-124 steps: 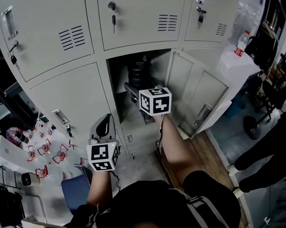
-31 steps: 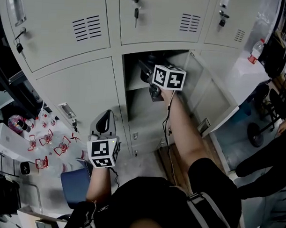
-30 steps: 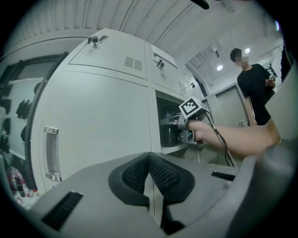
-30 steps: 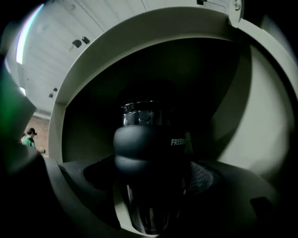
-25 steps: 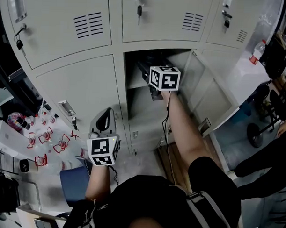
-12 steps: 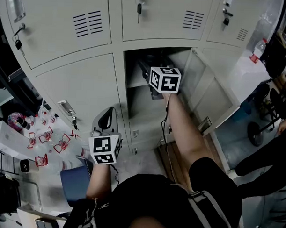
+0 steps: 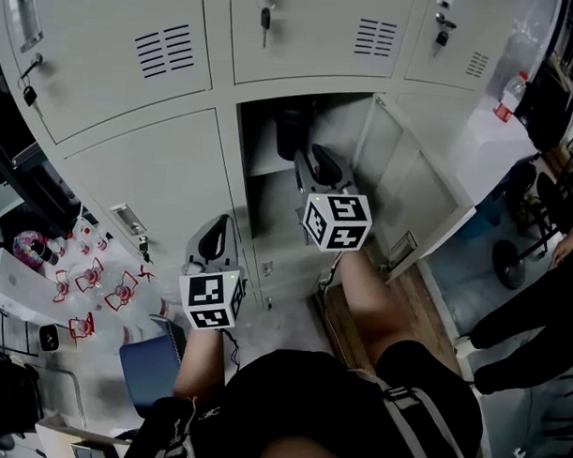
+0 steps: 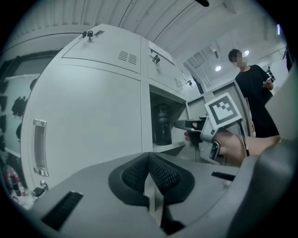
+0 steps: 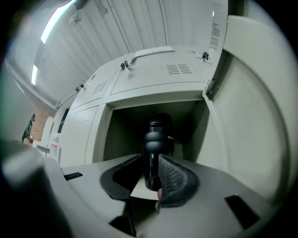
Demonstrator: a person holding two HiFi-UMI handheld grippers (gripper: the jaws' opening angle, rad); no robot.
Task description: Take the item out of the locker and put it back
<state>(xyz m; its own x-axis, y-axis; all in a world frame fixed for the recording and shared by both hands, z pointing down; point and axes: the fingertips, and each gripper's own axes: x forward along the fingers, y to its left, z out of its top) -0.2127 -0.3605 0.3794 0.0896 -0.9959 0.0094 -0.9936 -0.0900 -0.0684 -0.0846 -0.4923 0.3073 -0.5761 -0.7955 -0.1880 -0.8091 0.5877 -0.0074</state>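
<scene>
A black bottle (image 9: pixel 156 148) stands upright on the shelf inside the open locker (image 7: pixel 270 166), where it shows as a dark shape (image 7: pixel 295 130) and also in the left gripper view (image 8: pixel 161 124). My right gripper (image 7: pixel 312 173) hangs just outside the locker mouth, pointing at the bottle. Its jaws (image 9: pixel 149 181) are closing, a gap remains, and the pads do not touch the bottle, which stands beyond them. My left gripper (image 7: pixel 211 249) is held low at the left in front of a closed locker door, its pads (image 8: pixel 150 174) pressed together on nothing.
The locker door (image 7: pixel 410 190) hangs open to the right. Closed lockers (image 7: pixel 138 181) surround the open one. A person in black (image 8: pixel 253 93) stands to the right. Red-and-white items (image 7: pixel 87 301) and a blue object (image 7: pixel 150 378) lie on the floor at left.
My right gripper has drawn back out of the locker toward me, and the bottle stays on the shelf. The left gripper has hardly moved.
</scene>
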